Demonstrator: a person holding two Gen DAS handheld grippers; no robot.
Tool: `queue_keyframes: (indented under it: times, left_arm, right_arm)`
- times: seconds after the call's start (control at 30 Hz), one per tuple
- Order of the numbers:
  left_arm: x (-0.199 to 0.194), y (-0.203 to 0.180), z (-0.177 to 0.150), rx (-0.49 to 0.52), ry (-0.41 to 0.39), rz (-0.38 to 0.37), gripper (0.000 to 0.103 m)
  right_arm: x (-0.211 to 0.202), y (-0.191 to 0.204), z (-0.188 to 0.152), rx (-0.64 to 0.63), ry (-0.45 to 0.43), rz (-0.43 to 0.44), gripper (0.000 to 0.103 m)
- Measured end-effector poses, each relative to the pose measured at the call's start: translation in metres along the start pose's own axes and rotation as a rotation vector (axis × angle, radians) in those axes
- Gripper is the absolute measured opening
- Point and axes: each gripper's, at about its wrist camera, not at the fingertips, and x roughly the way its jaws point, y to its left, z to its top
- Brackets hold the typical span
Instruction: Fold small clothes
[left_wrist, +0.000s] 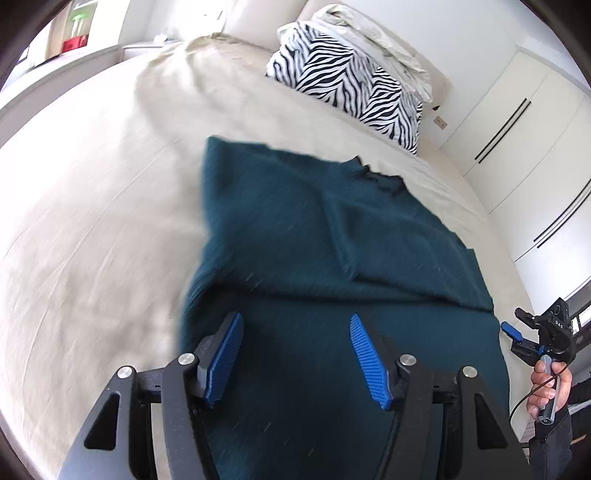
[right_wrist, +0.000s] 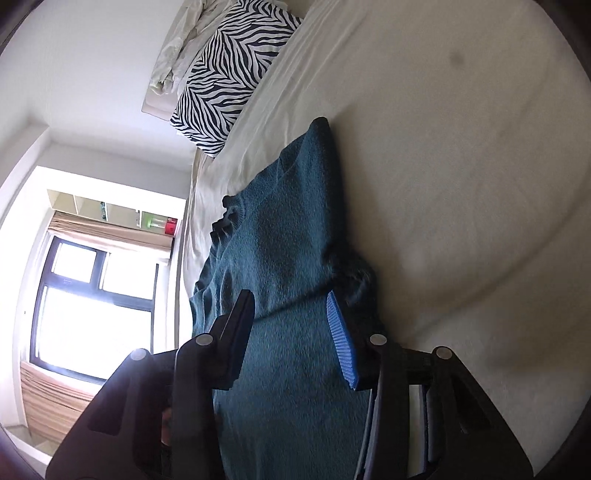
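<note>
A teal knitted sweater (left_wrist: 314, 240) lies flat on the cream bed sheet (left_wrist: 92, 221), its neckline (left_wrist: 380, 177) at the far end and a layer folded across its middle. My left gripper (left_wrist: 295, 316) hovers over its near end, open, with nothing between the blue pads. At the right edge a hand (left_wrist: 550, 387) holds my right gripper (left_wrist: 517, 338) just off the sweater's right side. In the rolled right wrist view, the right gripper (right_wrist: 289, 295) stands open above the sweater (right_wrist: 288, 240), and its pads do not press the cloth.
A zebra-print pillow (left_wrist: 343, 81) and crumpled cream bedding (left_wrist: 376, 40) lie at the head of the bed. White wardrobe doors (left_wrist: 517, 147) stand to the right. A window (right_wrist: 92, 306) lies beyond the far side of the bed.
</note>
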Motion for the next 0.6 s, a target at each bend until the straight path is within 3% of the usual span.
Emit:
queue_keyframes:
  times: [0.07,0.2,0.27,0.37,0.6]
  left_arm:
    - [-0.018,0.023,-0.024,-0.058,-0.005,-0.025,0.056]
    - [-0.064,0.046,-0.059,-0.188,-0.044,-0.018,0.058]
    - [-0.082,0.049,-0.076,-0.225,-0.059,-0.030,0.062]
    - [-0.095,0.040,-0.098,-0.223,-0.024,-0.045,0.063]
    - [-0.103,0.026,-0.148,-0.203,0.090,-0.055,0.062]
  right_arm:
    - [-0.019,-0.002,-0.021,-0.002,-0.008,0.001,0.041]
    - [-0.055,-0.006,-0.068,-0.023,-0.031,-0.033,0.041]
    - [-0.070,-0.006,-0.092,-0.043,-0.032,-0.056,0.046]
    - [-0.089,-0.006,-0.125,-0.089,-0.030,-0.120,0.046]
    - [-0.124,-0.021,-0.182,-0.089,-0.004,-0.162,0.046]
